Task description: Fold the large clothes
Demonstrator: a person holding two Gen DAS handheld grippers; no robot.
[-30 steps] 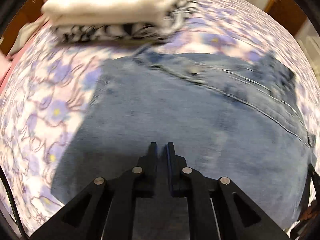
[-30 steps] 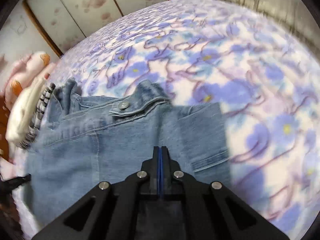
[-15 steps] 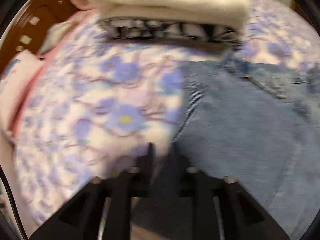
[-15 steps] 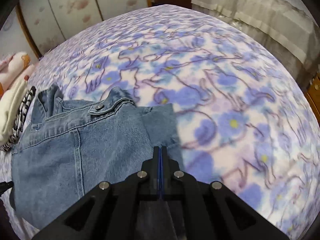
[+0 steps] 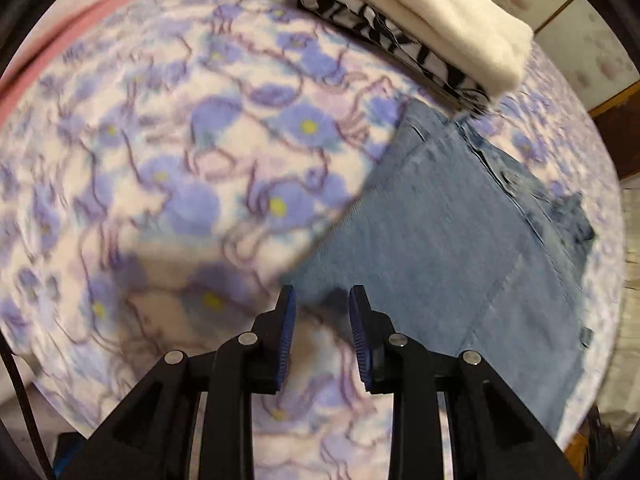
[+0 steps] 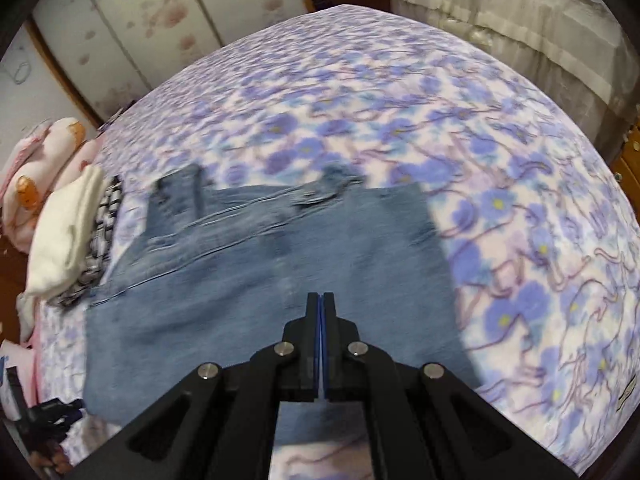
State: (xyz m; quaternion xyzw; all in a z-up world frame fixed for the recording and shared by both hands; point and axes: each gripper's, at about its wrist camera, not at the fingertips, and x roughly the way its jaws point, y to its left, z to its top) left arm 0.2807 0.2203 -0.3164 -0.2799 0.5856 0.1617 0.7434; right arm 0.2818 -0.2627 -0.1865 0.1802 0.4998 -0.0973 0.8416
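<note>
A folded blue denim garment (image 5: 452, 240) lies flat on the floral bedspread (image 5: 160, 184); it also shows in the right wrist view (image 6: 260, 280). My left gripper (image 5: 322, 300) is open and empty, at the garment's near left corner, just off its edge. My right gripper (image 6: 321, 300) is shut with its pads together and nothing between them, hovering over the garment's near part.
A stack of folded clothes, white on top of black-and-white stripes (image 5: 424, 28), sits beyond the garment; in the right wrist view the stack (image 6: 72, 236) is at its left. Pink pillows (image 6: 44, 160) lie further left. Wardrobe doors (image 6: 132, 20) and a curtain (image 6: 520, 20) stand behind the bed.
My left gripper has opened and swung left off the denim onto the bedspread at its corner. My right gripper pulled back, staying shut, and the garment now lies further ahead.
</note>
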